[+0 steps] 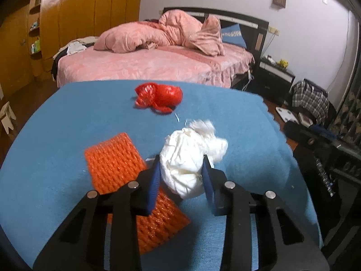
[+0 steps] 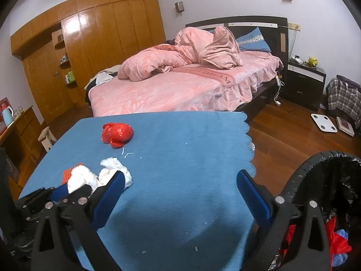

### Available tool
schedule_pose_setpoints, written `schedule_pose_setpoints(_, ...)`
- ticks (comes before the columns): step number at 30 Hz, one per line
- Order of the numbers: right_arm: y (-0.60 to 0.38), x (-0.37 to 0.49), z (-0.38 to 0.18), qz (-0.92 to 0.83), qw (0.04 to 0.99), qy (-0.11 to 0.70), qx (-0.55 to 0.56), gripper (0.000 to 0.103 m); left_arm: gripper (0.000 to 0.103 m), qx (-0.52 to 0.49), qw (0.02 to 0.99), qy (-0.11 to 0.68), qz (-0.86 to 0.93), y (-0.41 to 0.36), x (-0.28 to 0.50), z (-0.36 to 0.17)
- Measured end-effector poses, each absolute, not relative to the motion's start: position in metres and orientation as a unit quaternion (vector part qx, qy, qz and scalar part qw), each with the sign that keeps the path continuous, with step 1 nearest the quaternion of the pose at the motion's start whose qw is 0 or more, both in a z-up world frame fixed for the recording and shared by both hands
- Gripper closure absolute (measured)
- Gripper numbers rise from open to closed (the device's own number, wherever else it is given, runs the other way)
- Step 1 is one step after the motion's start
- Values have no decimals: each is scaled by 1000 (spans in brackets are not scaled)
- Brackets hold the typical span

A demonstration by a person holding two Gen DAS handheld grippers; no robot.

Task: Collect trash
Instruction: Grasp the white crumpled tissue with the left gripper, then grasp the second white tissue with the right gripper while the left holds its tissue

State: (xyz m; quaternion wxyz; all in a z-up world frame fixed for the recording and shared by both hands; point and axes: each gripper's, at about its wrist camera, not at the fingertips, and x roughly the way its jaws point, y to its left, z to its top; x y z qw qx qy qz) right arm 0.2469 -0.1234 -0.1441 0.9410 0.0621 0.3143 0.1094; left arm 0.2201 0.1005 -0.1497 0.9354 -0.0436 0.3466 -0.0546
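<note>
My left gripper [image 1: 181,166] is shut on a crumpled white tissue wad [image 1: 189,158], held just above the blue tablecloth [image 1: 67,117]. An orange foam net sleeve [image 1: 126,180] lies flat beneath and left of it. A crumpled red plastic bag [image 1: 159,97] lies farther back on the cloth. In the right wrist view the white wad [image 2: 90,178] and left gripper sit at the left, the red bag [image 2: 116,134] behind. My right gripper [image 2: 180,178] is open and empty over the cloth [image 2: 180,140]. A black trash bin [image 2: 327,180] with red and blue trash inside stands at the right.
A bed with pink bedding [image 2: 180,83] stands behind the table. A wooden wardrobe [image 2: 101,33] lines the left wall. A nightstand [image 2: 304,79], a white scale [image 2: 323,122] and a plaid bag [image 2: 343,97] are on the floor at right. A small stool [image 2: 46,137] stands left.
</note>
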Motion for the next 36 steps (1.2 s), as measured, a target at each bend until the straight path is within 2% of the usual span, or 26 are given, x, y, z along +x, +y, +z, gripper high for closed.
schedule_pose_setpoints(7, -108, 249, -147, 120, 939, 315, 61, 6, 70, -44, 947, 317, -30, 121, 208, -128)
schedule_pose_setpoints(21, -42, 271, -168, 152, 925, 347, 33, 6, 70, -42, 943, 328, 41, 172, 218, -137)
schedule_pose_setpoints(30, -22, 274, -176, 170, 914, 368, 18, 17, 70, -38, 942, 330, 52, 174, 217, -144)
schedule_pose_setpoints(36, -16, 278, -180, 177, 907, 382, 14, 30, 70, -37, 942, 330, 53, 172, 217, -144)
